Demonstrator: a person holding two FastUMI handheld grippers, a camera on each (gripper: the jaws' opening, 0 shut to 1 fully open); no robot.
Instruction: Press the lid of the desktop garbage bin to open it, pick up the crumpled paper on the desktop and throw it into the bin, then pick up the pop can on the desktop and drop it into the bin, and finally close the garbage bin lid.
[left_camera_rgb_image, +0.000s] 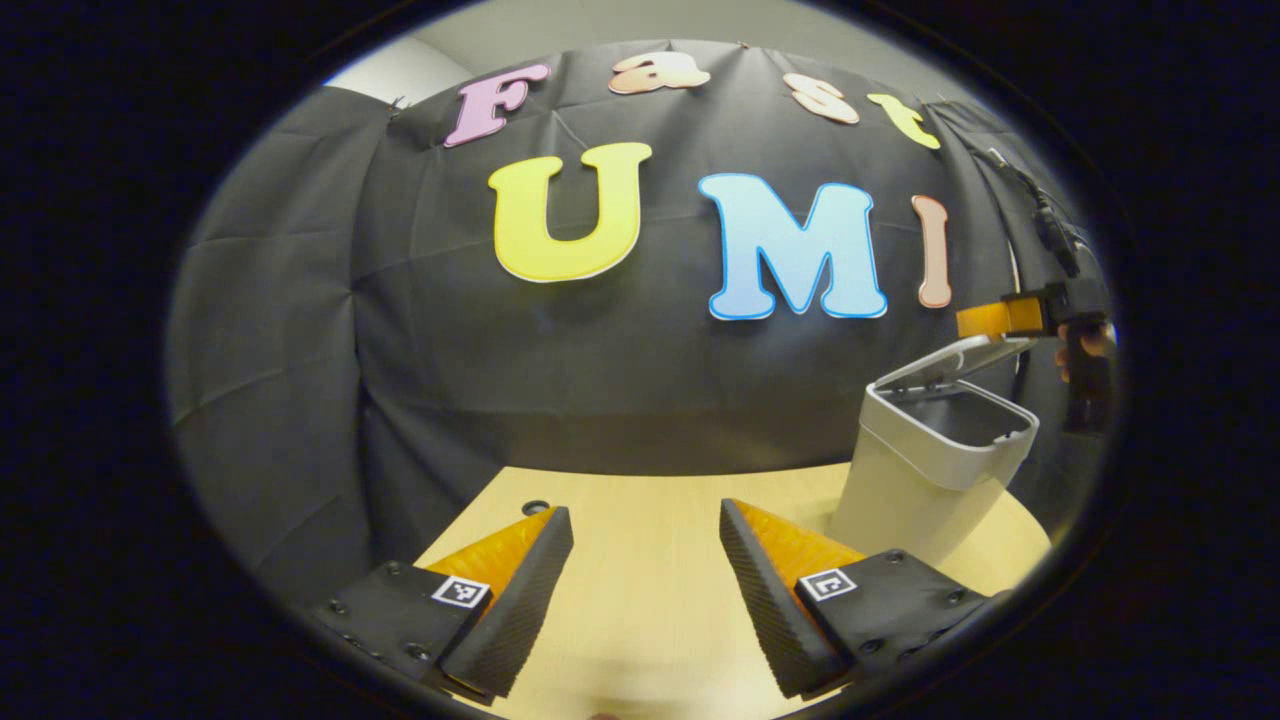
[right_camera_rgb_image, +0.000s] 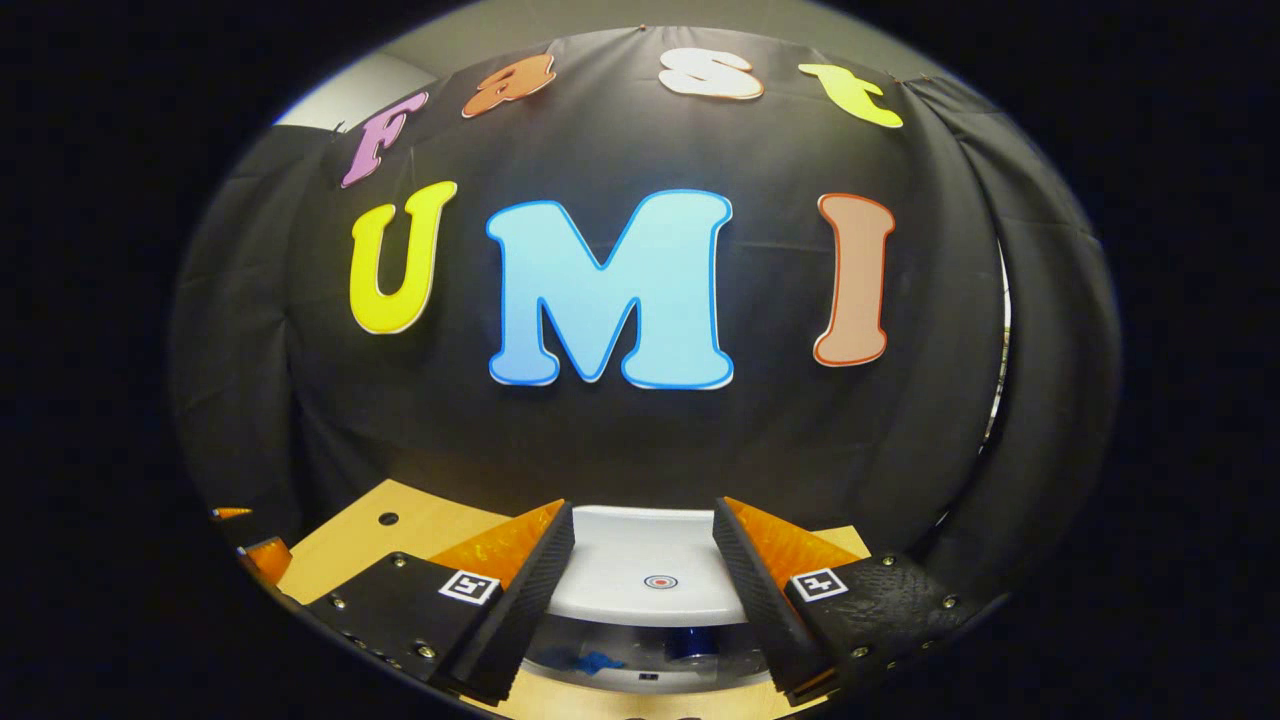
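In the left gripper view, the pale grey desktop bin (left_camera_rgb_image: 925, 470) stands on the wooden table at the right, its lid (left_camera_rgb_image: 955, 357) tilted up at the back and its mouth showing. My right gripper (left_camera_rgb_image: 990, 320) hovers just over that lid, with a hand (left_camera_rgb_image: 1085, 345) behind it. My left gripper (left_camera_rgb_image: 643, 512) is open over bare table, left of the bin. In the right gripper view, my right gripper (right_camera_rgb_image: 642, 506) is open directly above the white lid (right_camera_rgb_image: 620, 560), which carries a small red round mark (right_camera_rgb_image: 660, 581). Under the lid, something dark blue (right_camera_rgb_image: 690, 642) lies in the bin.
The light wooden table (left_camera_rgb_image: 640, 610) has a small round hole (left_camera_rgb_image: 535, 507) near its far edge, and black cloth hangs close behind it. In the right gripper view, the table (right_camera_rgb_image: 420, 530) stretches left of the bin, with part of my left gripper (right_camera_rgb_image: 262, 556) at its left edge.
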